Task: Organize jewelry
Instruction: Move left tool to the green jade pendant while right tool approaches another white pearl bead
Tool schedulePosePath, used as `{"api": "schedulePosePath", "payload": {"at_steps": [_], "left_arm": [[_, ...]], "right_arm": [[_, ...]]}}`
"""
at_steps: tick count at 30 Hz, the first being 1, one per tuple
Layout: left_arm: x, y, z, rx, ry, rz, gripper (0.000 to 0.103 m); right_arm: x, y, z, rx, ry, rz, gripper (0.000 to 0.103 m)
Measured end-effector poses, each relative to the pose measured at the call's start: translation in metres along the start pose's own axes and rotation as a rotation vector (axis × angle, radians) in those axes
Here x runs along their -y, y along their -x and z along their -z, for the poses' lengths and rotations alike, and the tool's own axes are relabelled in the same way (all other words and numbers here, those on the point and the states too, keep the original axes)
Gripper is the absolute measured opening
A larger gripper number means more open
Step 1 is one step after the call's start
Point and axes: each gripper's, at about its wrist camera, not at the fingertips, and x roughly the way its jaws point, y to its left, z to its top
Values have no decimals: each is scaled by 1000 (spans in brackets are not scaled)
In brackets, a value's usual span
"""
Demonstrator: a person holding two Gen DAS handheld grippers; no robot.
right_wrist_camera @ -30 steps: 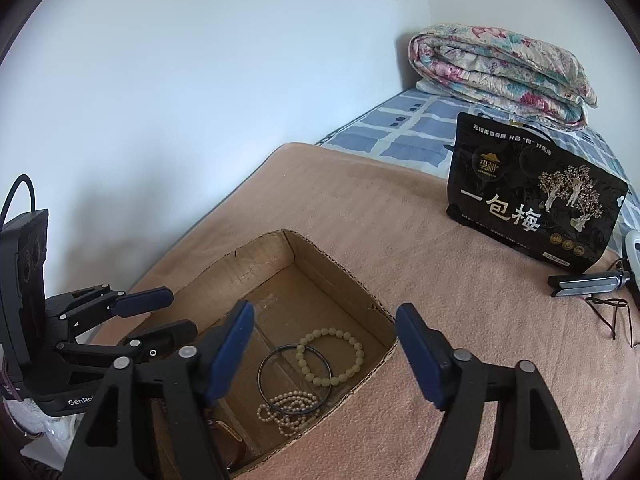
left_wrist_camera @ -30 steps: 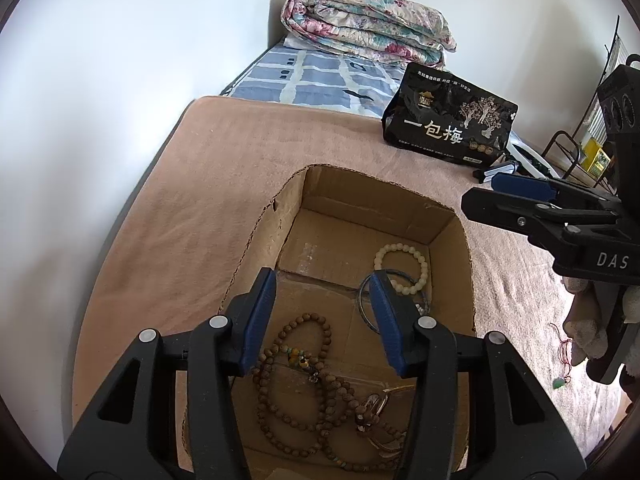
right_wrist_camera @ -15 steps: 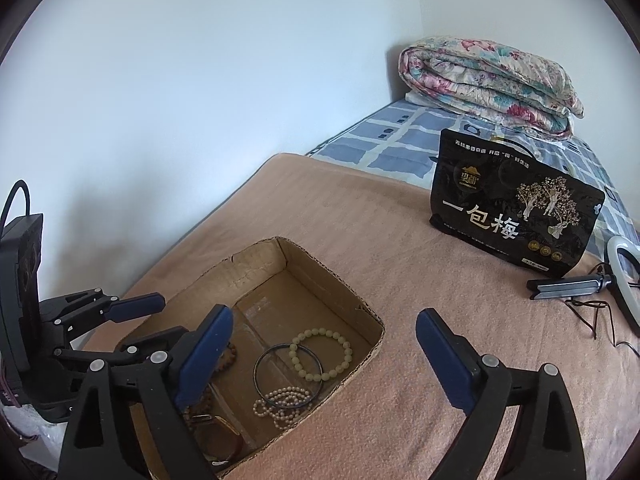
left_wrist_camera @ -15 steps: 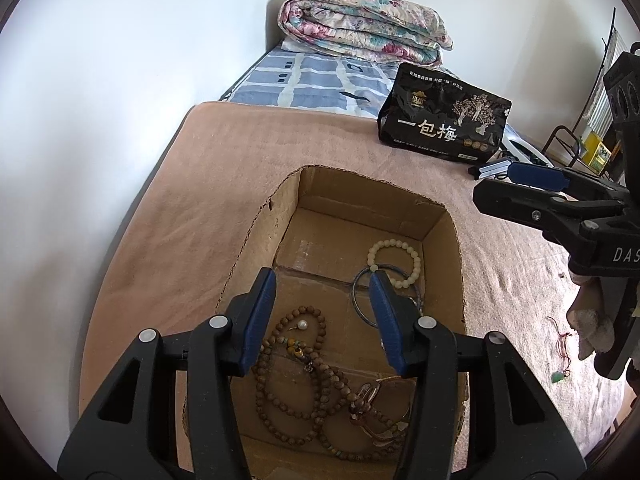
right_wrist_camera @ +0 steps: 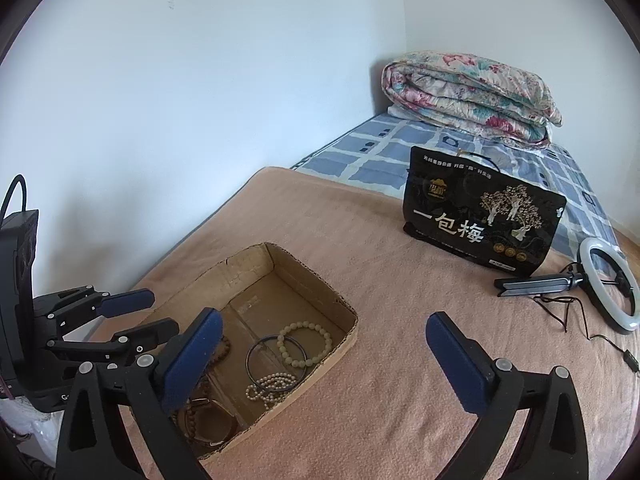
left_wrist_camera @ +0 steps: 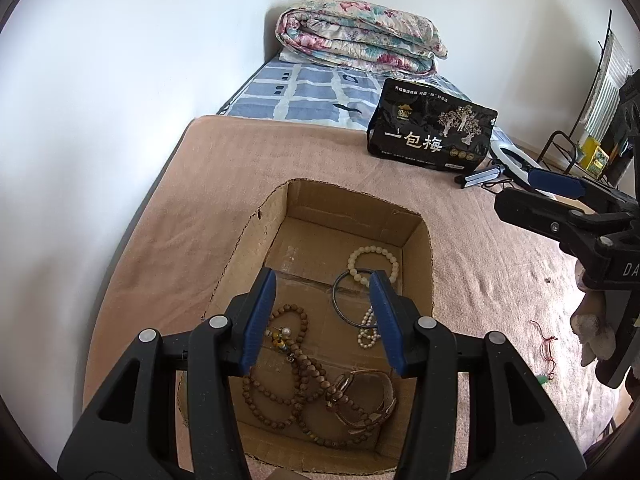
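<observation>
A shallow cardboard box (left_wrist_camera: pixel 424 240) (right_wrist_camera: pixel 316 280) lies on the pink blanket. In it are a brown wooden bead string (left_wrist_camera: pixel 296 364), a cream bead bracelet (left_wrist_camera: pixel 372 264) (right_wrist_camera: pixel 306 344), a dark bangle (left_wrist_camera: pixel 344 300) (right_wrist_camera: pixel 276 358), a small pearl strand (left_wrist_camera: pixel 367 334) (right_wrist_camera: pixel 272 386) and a brown strap watch (left_wrist_camera: pixel 364 400) (right_wrist_camera: pixel 212 424). My left gripper (left_wrist_camera: pixel 322 316) (right_wrist_camera: pixel 132 312) is open and empty above the box. My right gripper (right_wrist_camera: pixel 324 354) (left_wrist_camera: pixel 532 192) is wide open and empty over the box's right rim. A red cord with a green bead (left_wrist_camera: pixel 546 348) lies on the blanket right of the box.
A black snack bag (left_wrist_camera: pixel 432 136) (right_wrist_camera: pixel 480 224) stands behind the box. A ring light on a folded stand (right_wrist_camera: pixel 608 288) (left_wrist_camera: pixel 504 160) with its cable lies to the right. A folded floral quilt (left_wrist_camera: pixel 360 36) (right_wrist_camera: pixel 468 96) sits by the wall. The wall runs along the left.
Both grippers have pulled back and risen from the box, so more of the bed shows. My right gripper has opened wider. The jewelry in the box has not moved.
</observation>
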Motion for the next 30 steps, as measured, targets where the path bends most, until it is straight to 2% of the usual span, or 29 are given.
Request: {"api": "schedulePosePath", "payload": {"at_steps": [12,21,26,30], "left_arm": [[48,20,3,-11,-74,38,50],[96,23,13,-39,-116,109,50],[122,20,24,-62,-120,175,50],[147,18,34,-80,-178,199,50]], "right_arm": [[24,50,14,33,-3,57,103],[66,84,33,40,-42,121,103],[94,97,48,31,-76,144,103],[118,108,59,25,-100,171,103]]}}
